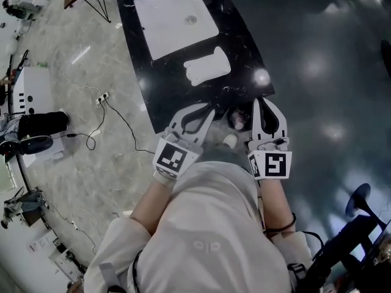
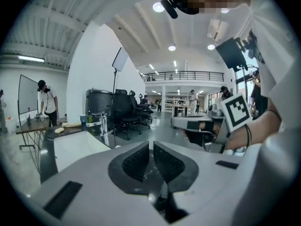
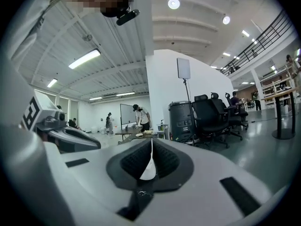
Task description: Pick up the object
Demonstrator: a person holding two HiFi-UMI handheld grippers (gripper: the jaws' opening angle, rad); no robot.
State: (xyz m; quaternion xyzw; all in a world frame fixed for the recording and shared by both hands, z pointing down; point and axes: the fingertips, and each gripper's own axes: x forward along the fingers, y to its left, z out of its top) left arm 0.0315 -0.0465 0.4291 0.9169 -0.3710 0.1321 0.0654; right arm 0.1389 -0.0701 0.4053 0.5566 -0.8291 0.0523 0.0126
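A white, lumpy object (image 1: 208, 66) lies on the black table (image 1: 244, 47), just near a white rectangular basin (image 1: 174, 17). Both grippers are held close to the person's chest, at the table's near end and short of the object. My left gripper (image 1: 209, 110) is shut with nothing between its jaws; in its own view the black pads (image 2: 141, 161) meet and point out into the room. My right gripper (image 1: 256, 101) is also shut and empty, its pads (image 3: 162, 161) closed together. Each gripper shows in the other's view: the right gripper (image 2: 207, 126) and the left gripper (image 3: 66, 136).
Cables and a power strip (image 1: 101, 98) lie on the pale floor at the left, beside a black bag (image 1: 43, 124). An office chair base (image 1: 357, 224) stands at the lower right. Black chairs (image 3: 214, 117) and people at a table (image 3: 138, 119) are farther off.
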